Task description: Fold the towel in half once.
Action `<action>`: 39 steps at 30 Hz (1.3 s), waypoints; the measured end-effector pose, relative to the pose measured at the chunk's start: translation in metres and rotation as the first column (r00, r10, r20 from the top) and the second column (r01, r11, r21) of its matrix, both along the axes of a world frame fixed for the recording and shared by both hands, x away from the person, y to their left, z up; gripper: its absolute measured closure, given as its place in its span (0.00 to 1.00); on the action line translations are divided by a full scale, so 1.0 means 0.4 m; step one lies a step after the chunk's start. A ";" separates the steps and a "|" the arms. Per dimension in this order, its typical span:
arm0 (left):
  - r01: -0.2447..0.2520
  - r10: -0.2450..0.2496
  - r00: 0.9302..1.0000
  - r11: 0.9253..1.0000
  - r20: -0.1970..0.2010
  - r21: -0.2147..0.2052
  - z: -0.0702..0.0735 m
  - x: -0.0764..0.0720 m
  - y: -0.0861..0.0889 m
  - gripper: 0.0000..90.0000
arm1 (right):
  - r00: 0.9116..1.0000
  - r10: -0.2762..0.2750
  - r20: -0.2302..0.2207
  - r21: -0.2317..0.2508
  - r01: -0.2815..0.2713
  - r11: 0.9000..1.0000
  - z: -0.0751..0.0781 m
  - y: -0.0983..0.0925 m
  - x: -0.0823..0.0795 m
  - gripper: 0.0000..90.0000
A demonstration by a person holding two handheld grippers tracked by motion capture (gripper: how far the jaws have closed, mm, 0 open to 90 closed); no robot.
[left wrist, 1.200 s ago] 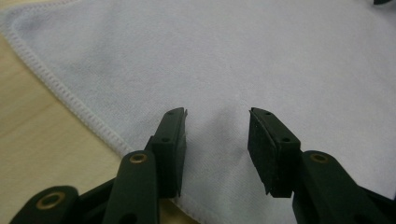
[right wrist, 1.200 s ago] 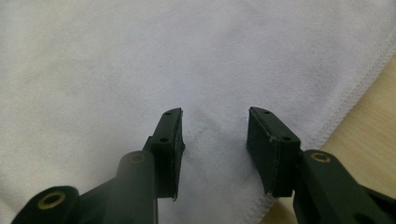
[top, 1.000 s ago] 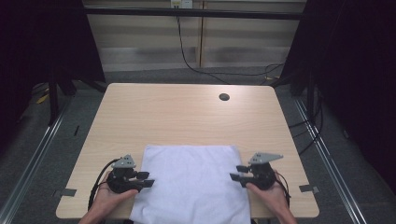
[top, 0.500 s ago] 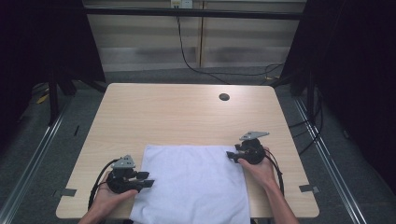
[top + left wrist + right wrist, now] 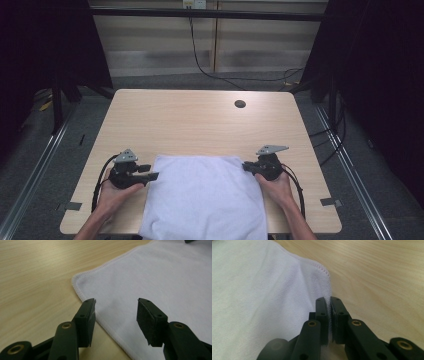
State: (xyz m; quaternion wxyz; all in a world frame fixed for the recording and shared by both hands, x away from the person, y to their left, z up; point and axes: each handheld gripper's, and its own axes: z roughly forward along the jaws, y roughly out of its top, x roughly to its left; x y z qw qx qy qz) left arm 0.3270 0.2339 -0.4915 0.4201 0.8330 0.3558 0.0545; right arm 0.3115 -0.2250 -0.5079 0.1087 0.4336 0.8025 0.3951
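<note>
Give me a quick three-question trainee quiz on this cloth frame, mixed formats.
1. True or false: the right claw is shut on the edge of the white cloth.
2. Multiple choice: how does the left claw stand? A) shut on the cloth's corner; B) open, jaws astride the cloth's edge near its corner, pads not pressing; C) open, out over bare table far from the cloth.
3. Short answer: what small dark feature sits in the wooden table toward its far right?

Key: 1 true; 2 B; 3 a round hole.
</note>
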 end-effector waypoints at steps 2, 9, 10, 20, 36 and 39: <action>-0.016 0.016 1.000 1.000 0.021 0.021 -0.001 0.011 -0.006 0.54 | 1.000 -0.002 -0.001 0.001 0.002 1.000 0.000 0.000 -0.003 0.96; -0.068 0.068 0.998 0.997 0.020 0.025 -0.037 0.066 -0.014 0.52 | 1.000 0.007 -0.001 -0.003 -0.007 1.000 0.001 0.007 -0.014 0.96; -0.078 0.078 0.997 0.997 0.028 0.029 -0.036 0.067 -0.015 0.52 | 1.000 0.010 0.000 -0.005 -0.010 1.000 0.001 0.007 -0.013 0.96; -0.015 0.012 0.999 0.999 0.052 0.045 -0.038 0.057 -0.046 0.52 | 1.000 0.005 0.003 -0.003 -0.005 1.000 0.001 0.010 -0.015 0.95; 0.112 -0.113 0.994 0.993 0.004 0.021 -0.034 0.042 -0.073 0.94 | 1.000 0.010 -0.004 0.037 -0.010 0.999 0.003 0.012 -0.012 0.97; 0.082 -0.082 0.997 0.995 0.000 -0.064 -0.018 0.047 -0.049 0.94 | 1.000 -0.010 0.009 0.090 0.009 0.996 0.021 -0.001 -0.011 0.97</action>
